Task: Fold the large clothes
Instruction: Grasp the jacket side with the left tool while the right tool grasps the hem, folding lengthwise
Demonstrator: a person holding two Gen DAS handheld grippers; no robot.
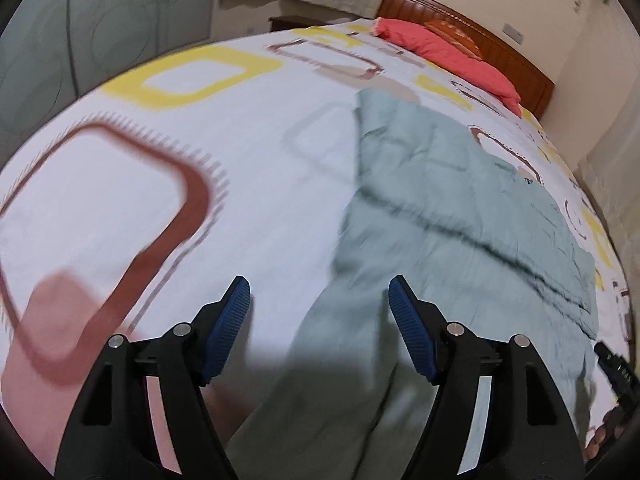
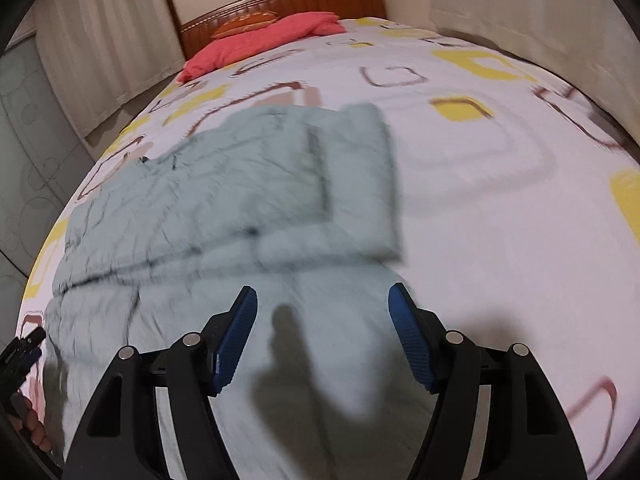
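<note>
Left tongs (image 1: 319, 294) spread, nothing between the blue ribbed pads (image 1: 412, 332) — pale sage-green quilted garment (image 1: 460, 216) lies under and ahead-right of them. Right tongs (image 2: 323, 304) also spread and empty, the garment's folded-over panel ahead-left. Both hover above the patterned white bedsheet (image 1: 256, 152). Best approach is probably to drop onto the near hem, pinch both corners evenly, lift together — blur hides exact edges.
</note>
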